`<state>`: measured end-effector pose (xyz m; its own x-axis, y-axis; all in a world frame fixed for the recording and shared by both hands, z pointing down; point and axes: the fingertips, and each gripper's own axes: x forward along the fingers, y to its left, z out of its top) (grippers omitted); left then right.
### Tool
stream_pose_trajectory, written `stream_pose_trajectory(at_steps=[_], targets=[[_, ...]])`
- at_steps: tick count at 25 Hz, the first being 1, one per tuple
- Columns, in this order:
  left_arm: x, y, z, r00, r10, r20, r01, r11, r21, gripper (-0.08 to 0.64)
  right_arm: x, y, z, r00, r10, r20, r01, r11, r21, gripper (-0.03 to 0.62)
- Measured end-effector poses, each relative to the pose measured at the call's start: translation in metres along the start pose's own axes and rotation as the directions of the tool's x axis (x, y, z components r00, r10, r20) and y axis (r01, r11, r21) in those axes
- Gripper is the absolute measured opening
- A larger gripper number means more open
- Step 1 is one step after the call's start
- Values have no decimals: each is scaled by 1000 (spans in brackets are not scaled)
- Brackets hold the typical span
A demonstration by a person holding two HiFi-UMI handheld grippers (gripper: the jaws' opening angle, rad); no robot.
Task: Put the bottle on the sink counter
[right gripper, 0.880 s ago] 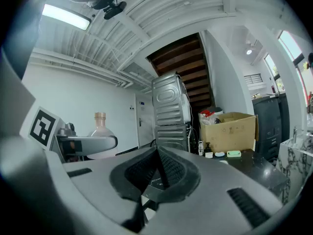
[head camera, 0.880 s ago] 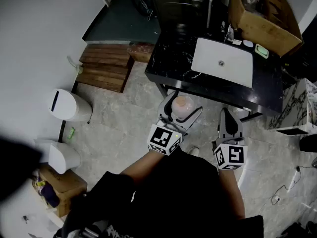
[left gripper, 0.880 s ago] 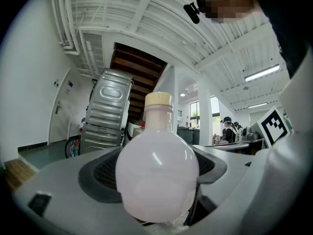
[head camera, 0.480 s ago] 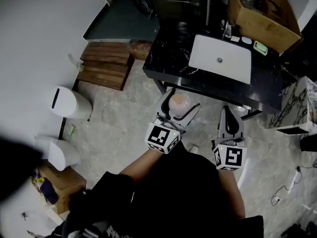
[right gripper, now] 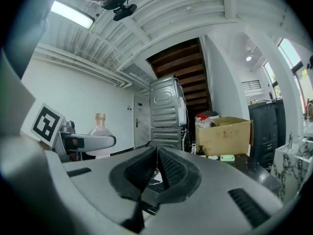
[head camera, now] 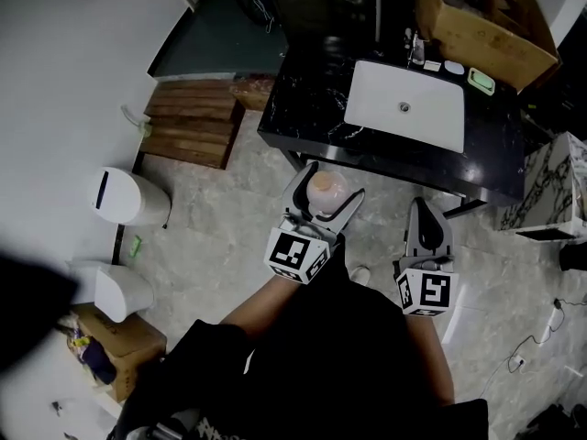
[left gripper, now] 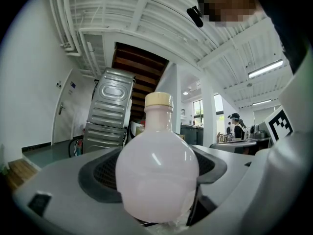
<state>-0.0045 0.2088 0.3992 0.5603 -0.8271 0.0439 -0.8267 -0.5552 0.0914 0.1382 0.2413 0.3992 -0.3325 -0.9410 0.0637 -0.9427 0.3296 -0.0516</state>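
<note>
Left gripper clamped wide round the upright bottle, just short of the desk's near edge | desk straight ahead, neck up | right gripper closed, empty, alongside.

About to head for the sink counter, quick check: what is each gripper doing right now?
Left gripper: shut on the bottle, jaws spread wide round its body.
Right gripper: shut, nothing between its jaws.
</note>
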Motion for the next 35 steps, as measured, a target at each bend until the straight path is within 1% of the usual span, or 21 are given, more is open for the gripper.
stream_pose_trajectory(at_steps=[5,10,16,22,30,33,35], targets=[[29,24,1,1000,-9,-9,9,1000,-2,394,37,-8,-6,1000,7,-27,-7,1000,-9,38],[60,64,2,1000,6,-21,-6,1000,-17,394,86,-10,-4,999,23,-34,-24,1000,-12,38],[107,116,8,999,17,-27,-18,999,-31,394,153,-25,9,999,17,-32,-17,1000,-6,38],[147,161,19,1000,-16,-22,15,999,-35,394,210,-29,18,999,1,-44,-1,1000,10,38],[187,209,27,998,-56,-22,55,998,-39,394,269,-26,22,998,-20,-56,20,1000,-5,38],[204,227,27,997,-73,-22,72,996,-49,394,289,-31,24,998,-36,-58,35,999,-19,38],[212,238,25,996,-86,-22,85,994,-71,394,301,-34,23,996,-61,-65,59,998,-32,38]])
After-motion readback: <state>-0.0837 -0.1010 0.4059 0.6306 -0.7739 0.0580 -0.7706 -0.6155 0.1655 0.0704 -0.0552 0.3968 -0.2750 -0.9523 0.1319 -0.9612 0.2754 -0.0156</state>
